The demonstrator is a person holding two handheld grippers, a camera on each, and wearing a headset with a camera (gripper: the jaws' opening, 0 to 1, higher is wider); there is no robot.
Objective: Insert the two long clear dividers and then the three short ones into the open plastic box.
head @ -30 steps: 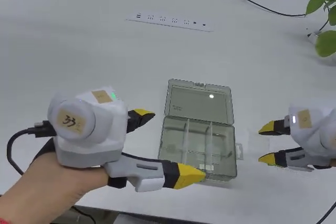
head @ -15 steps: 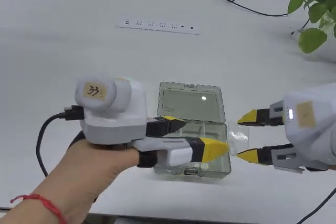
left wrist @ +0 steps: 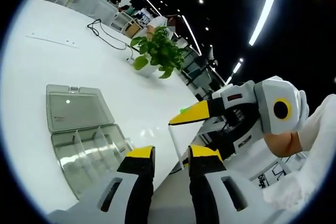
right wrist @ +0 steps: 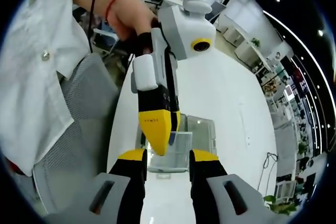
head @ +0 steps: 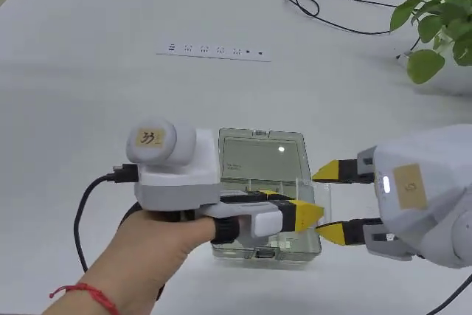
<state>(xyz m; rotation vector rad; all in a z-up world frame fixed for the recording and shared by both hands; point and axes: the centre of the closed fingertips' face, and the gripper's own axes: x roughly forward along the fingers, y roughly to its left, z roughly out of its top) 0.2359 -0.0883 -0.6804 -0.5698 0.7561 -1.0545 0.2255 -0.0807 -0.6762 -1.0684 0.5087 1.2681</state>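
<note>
The clear plastic box (head: 265, 250) lies open near the table's front edge, its lid (head: 258, 154) flat behind it. Upright clear dividers (left wrist: 79, 142) stand inside the box (left wrist: 52, 140). My left gripper (head: 299, 208) hovers over the box's right half and points right. Its jaws (left wrist: 172, 156) stand a narrow gap apart with nothing between them. My right gripper (head: 328, 202) faces it from the right, open and empty, tips beside the box's right wall. From the right gripper (right wrist: 169, 158), the left gripper (right wrist: 157, 129) hangs in front of the box (right wrist: 181, 153).
A white power strip (head: 214, 51) lies farther back on the white table (head: 88, 108). A black cable (head: 324, 5) and a potted plant (head: 435, 20) sit at the back right. A grey chair (right wrist: 79, 129) stands off the table's near edge.
My left gripper has swung right, from beside the box to over it, and its jaws have narrowed from wide open. My right gripper has come left toward the box.
</note>
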